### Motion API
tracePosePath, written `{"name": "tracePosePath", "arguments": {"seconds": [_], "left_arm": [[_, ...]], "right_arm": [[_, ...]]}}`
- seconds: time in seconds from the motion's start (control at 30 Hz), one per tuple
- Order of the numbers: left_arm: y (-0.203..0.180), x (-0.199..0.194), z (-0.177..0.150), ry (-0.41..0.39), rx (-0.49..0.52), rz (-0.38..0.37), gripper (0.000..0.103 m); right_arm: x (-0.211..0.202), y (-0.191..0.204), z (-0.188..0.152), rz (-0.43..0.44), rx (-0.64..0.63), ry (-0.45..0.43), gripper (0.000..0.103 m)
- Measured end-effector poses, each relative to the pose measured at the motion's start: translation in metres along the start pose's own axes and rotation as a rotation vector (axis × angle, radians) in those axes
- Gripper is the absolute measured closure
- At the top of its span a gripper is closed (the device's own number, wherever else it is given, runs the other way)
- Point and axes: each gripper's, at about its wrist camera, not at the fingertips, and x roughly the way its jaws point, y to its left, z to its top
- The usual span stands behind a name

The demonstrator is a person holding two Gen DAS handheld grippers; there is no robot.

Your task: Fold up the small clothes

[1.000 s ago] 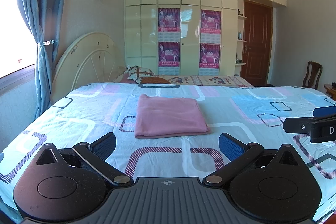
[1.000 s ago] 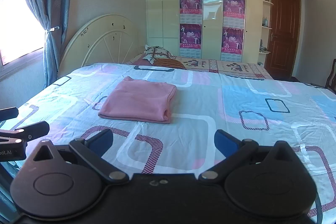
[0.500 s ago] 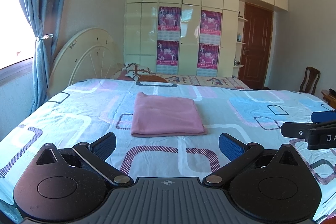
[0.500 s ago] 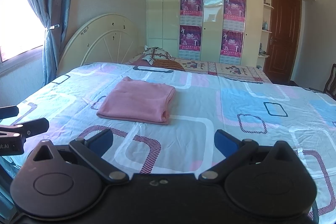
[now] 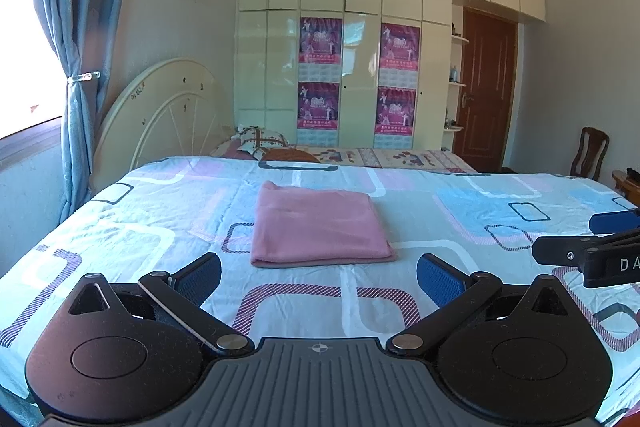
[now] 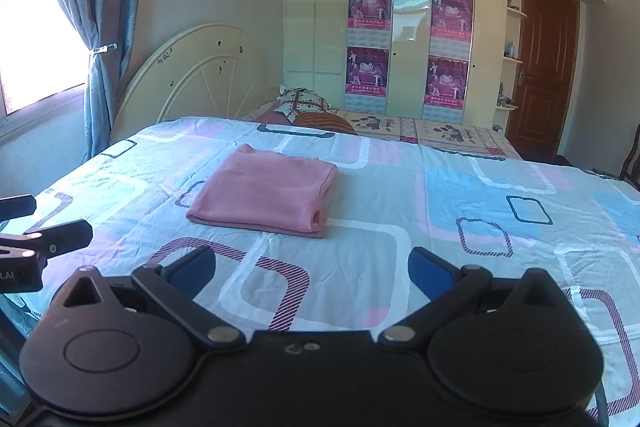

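Observation:
A pink garment (image 5: pixel 318 227) lies folded into a flat rectangle on the patterned bedsheet (image 5: pixel 460 219); it also shows in the right wrist view (image 6: pixel 266 195). My left gripper (image 5: pixel 319 277) is open and empty, held above the sheet just short of the garment's near edge. My right gripper (image 6: pixel 312 273) is open and empty, near and to the right of the garment. The right gripper's fingers (image 5: pixel 568 253) show at the right edge of the left wrist view; the left gripper's fingers (image 6: pixel 48 233) show at the left edge of the right wrist view.
A cream headboard (image 5: pixel 160 115) and pillows (image 5: pixel 260 139) lie at the far left of the bed. Wardrobes with pink posters (image 5: pixel 320 43) fill the far wall. Blue curtains (image 5: pixel 80 47) hang left. A brown door (image 5: pixel 484 91) and a wooden chair (image 5: pixel 592 151) stand right.
Both grippers have risen and drawn back a little from the garment, staying open. The folded garment has not moved.

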Motion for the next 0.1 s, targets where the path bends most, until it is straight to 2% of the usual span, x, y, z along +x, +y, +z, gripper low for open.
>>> {"name": "tracePosePath", "arguments": {"seconds": [0.1], "left_arm": [[0.0001,0.0012,0.0008,0.003,-0.008,0.012,0.0]], "right_arm": [[0.0016,-0.0002,0.0003,0.004,-0.003,0.002,0.0]]}}
